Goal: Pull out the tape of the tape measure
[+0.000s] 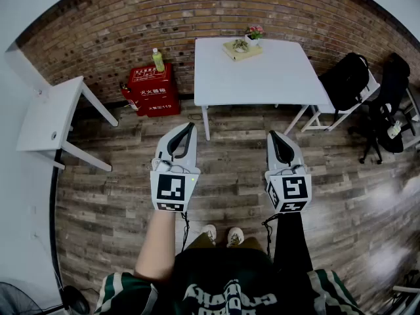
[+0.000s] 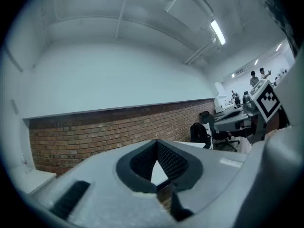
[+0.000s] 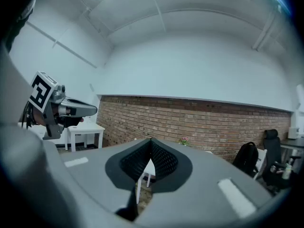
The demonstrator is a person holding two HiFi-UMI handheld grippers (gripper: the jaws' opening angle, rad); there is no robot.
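I see no tape measure that I can make out in any view. My left gripper (image 1: pixel 187 126) is held out over the wooden floor, jaws shut with nothing between them; in the left gripper view its tips (image 2: pixel 156 142) meet and point toward the brick wall. My right gripper (image 1: pixel 273 134) is level with it to the right, also shut and empty, its tips (image 3: pixel 151 141) closed. A white table (image 1: pixel 275 84) stands ahead of both grippers, with a small potted plant (image 1: pixel 252 33) on a yellowish flat object (image 1: pixel 241 50) at its far edge.
A small white side table (image 1: pixel 49 113) stands at the left. A red box (image 1: pixel 149 89) with a green bottle (image 1: pixel 158 60) on it sits against the brick wall. A black backpack (image 1: pixel 344 77) on a white chair and a dark office chair (image 1: pixel 387 110) are at the right.
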